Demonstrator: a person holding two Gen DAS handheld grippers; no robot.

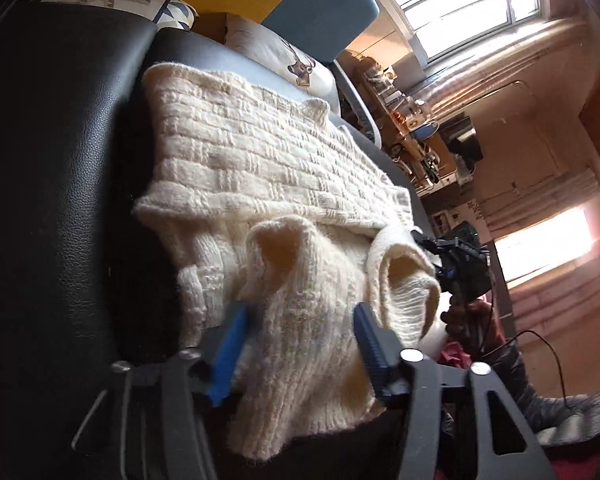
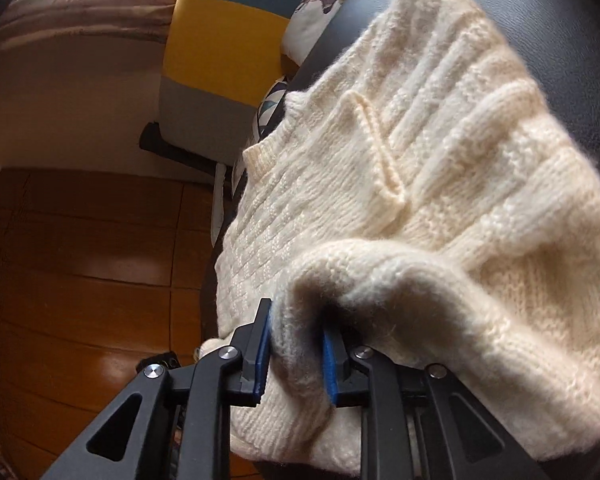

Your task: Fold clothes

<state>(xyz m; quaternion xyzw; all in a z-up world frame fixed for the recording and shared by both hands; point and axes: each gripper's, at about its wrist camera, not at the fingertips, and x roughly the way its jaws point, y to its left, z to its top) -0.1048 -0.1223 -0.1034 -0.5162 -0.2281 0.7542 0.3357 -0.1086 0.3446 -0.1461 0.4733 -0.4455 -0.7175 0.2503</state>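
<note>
Black leather sofa (image 1: 60, 200) bears a cream sweater (image 1: 260, 152); left claw (image 1: 300, 344) gapes wide, right claw (image 2: 296, 344) pinches it.

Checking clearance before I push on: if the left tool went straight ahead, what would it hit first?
The cream sweater: the open left tool already straddles its bunched knit, though depth is hard to judge.

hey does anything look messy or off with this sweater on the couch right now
Nothing looks damaged. The cream sweater on the black couch is only partly folded: its near end is bunched into loose humps instead of lying flat. The right gripper pinches one hump; the left gripper straddles it with jaws apart.
</note>
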